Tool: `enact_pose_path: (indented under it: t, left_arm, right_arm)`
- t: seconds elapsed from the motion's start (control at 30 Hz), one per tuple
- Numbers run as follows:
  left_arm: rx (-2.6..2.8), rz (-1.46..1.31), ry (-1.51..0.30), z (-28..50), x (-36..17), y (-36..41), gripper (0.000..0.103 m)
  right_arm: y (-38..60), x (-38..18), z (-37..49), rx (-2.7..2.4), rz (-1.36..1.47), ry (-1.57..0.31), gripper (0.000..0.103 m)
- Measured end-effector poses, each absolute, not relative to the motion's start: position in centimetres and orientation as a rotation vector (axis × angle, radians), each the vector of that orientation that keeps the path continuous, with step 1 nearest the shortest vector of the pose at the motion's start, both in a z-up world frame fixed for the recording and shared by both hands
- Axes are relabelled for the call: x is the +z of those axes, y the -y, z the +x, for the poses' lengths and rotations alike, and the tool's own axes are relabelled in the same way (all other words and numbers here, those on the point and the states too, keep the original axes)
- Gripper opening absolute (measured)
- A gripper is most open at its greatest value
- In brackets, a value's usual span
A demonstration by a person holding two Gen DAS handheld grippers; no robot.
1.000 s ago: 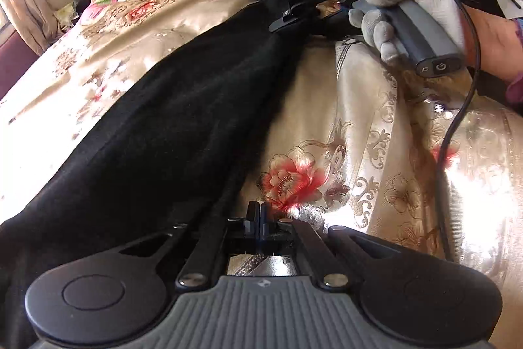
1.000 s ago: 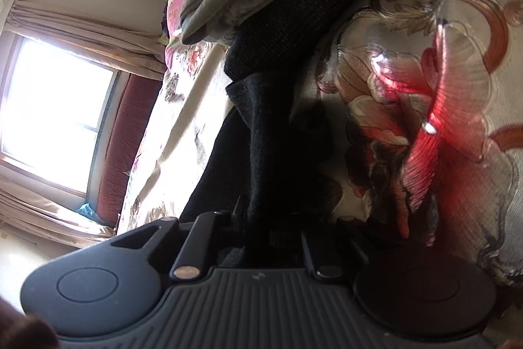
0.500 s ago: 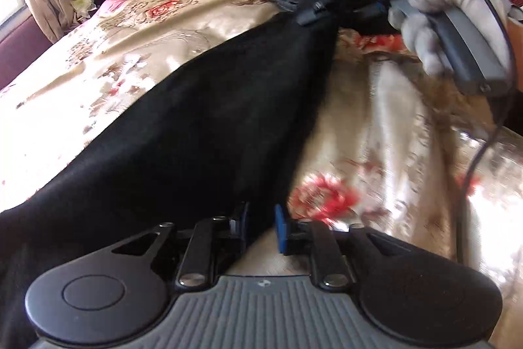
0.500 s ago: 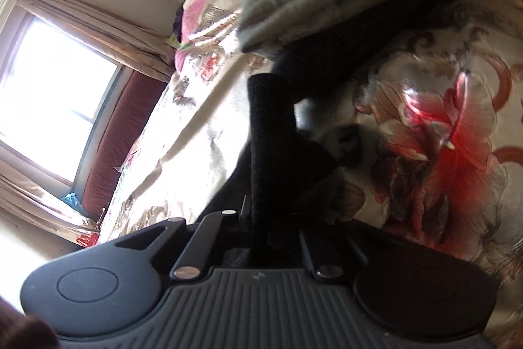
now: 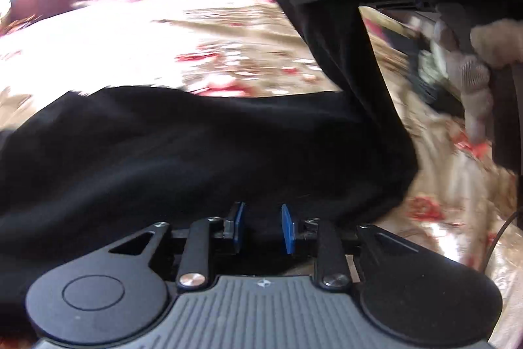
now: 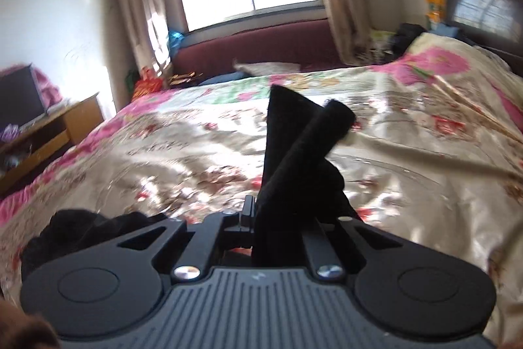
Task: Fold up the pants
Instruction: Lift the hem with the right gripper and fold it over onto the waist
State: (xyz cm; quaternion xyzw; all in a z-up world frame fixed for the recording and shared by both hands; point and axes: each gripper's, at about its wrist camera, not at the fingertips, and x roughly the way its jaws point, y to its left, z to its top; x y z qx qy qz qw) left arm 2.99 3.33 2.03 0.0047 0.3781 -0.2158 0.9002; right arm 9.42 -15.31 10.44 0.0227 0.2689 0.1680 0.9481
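Step in hand: folding one end of the black pants (image 5: 202, 146) over the rest, judged from how the cloth lies.
Pants: spread across the flowered bedspread (image 5: 137, 31); one end is lifted off the bed and hangs down from the right tool, while the main body lies flat.
Right tool (image 6: 253, 211): pressed together, pinching a bunched strip of the pants that sticks up past its tips; in the left wrist view it rides high at the upper right, gripped by a gloved hand (image 5: 474, 77).
Left tool (image 5: 261, 226): its jaws have just been opening; the blue pads (image 5: 287, 228) stand apart over the near edge of the pants, pressing on nothing, though dark cloth shows in the gap.
Doing it well: carry the lifted end across low and level, so that the hanging part lays down without twisting.
Left tool's job: likely to pin or smooth the lower layer at the fold line.
Risk: the bedspread looks slick, so the lower layer may slide along; the pictures are blurred, so edges are hard to line up.
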Motion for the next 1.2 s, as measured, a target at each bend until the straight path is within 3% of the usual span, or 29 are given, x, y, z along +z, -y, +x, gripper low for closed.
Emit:
enact_pose_path:
  t: [0.17, 0.3, 0.47, 0.7, 0.97, 1.2]
  left_arm:
    - [-0.344, -0.132, -0.751, 1.2, 1.7, -10.1, 0.042]
    - [-0.328, -0.209, -0.735, 0.4, 1.4, -12.2, 0.044]
    - [-0.316, -0.221, -0.707, 0.1, 1.2, -13.0, 0.044]
    - [-0.244, -0.32, -0.659, -1.9, 1.3, -15.6, 0.048]
    - [-0.155, -0.384, -0.65, -5.1, 1.6, -18.2, 0.053]
    - [-0.154, -0.397, -0.637, -5.8, 1.3, -18.3, 0.057]
  right_arm:
    - [3.0, 6.1, 9.1, 0.559, -0.245, -0.658, 0.007]
    - [0.1, 4.3, 7.5, 0.592, -0.301, -0.708, 0.007]
    - [-0.1, 7.3, 8.8, 0.551, -0.223, -0.722, 0.007]
    - [-6.5, 11.3, 11.0, 0.616, -0.169, -0.59, 0.007]
    - [-17.0, 7.0, 11.1, 0.792, -0.341, -0.669, 0.007]
    - [-16.3, 8.6, 10.7, 0.77, -0.26, -0.579, 0.007]
